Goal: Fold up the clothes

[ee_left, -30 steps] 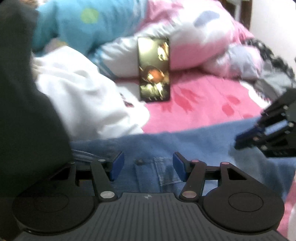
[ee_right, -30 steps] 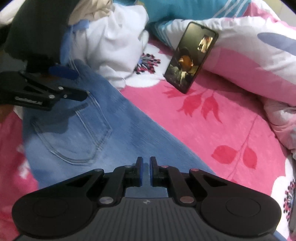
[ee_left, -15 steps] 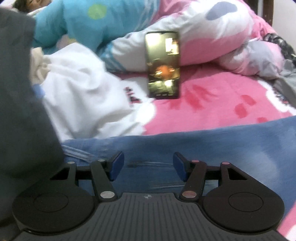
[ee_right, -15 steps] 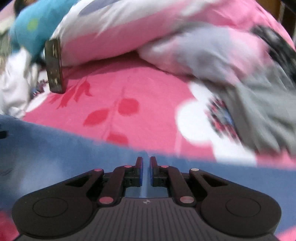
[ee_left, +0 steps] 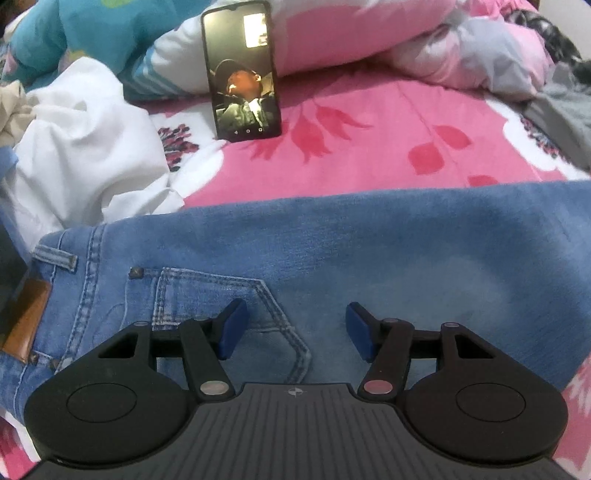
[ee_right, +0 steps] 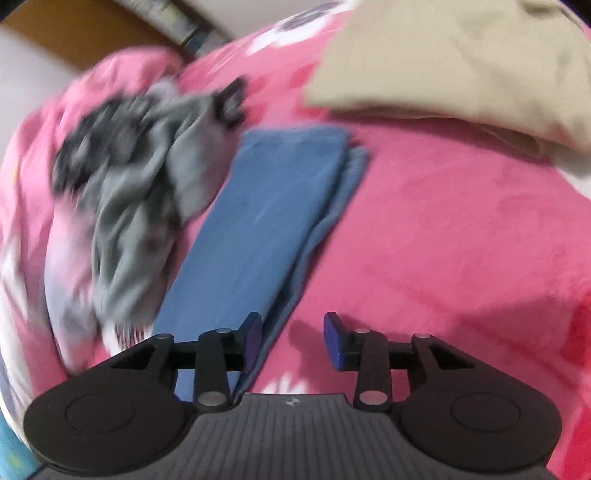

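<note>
Two wrist views cover this moment.

Left wrist view: the left gripper (ee_left: 291, 328) hovers over the seat of the jeans (ee_left: 332, 251), which lie across the bed (ee_left: 369, 155) with the waistband toward the left. Its jaws stand about half open with nothing between them; the back pocket (ee_left: 229, 306) lies beneath. Behind the jeans, a white garment (ee_left: 81, 155) sits crumpled at the left, and a phone (ee_left: 242, 72) leans against a pillow (ee_left: 351, 33).

Right wrist view (blurred): the right gripper (ee_right: 291, 341) is over the leg end of the jeans (ee_right: 266, 218), where the two legs lie stacked, one slightly offset. Its jaws have just been opening; they are partly apart and hold nothing. A grey garment (ee_right: 147, 184) lies crumpled beside the legs; a beige one (ee_right: 461, 62) lies toward the far right.

Progress, as judged: the lengthwise fold is done. The crosswise folds remain, and the other garments look unfolded.
</note>
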`<state>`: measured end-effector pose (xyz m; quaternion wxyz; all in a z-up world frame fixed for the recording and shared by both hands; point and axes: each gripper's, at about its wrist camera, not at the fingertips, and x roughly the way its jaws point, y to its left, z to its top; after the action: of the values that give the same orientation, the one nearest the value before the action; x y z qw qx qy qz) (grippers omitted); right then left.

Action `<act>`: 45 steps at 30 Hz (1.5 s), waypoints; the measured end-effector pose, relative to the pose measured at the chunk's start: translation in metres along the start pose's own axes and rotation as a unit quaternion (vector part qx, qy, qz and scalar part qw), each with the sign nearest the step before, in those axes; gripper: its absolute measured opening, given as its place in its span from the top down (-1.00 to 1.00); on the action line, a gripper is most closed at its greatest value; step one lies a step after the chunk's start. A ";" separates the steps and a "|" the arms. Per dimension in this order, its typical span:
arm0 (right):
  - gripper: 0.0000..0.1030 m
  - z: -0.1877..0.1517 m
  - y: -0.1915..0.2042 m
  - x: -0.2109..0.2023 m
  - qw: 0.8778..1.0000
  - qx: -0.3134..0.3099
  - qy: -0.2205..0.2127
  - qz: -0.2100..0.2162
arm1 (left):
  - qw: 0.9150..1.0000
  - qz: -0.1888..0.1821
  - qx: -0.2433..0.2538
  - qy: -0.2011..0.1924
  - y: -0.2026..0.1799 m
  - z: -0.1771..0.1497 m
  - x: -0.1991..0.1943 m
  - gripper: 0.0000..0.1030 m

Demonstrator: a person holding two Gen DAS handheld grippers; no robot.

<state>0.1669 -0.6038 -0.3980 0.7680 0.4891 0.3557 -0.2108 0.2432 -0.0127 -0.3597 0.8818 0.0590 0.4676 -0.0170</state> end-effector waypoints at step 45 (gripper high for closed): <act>0.85 -0.165 0.249 0.010 0.902 -0.222 0.159 0.334 | 0.997 -0.036 -0.046 -0.046 0.028 -0.005 -0.012 -0.22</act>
<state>0.2851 -0.3473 -0.2999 0.8153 0.4227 0.3267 0.2234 0.2351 0.0156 -0.3499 0.9030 0.0006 0.4286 -0.0295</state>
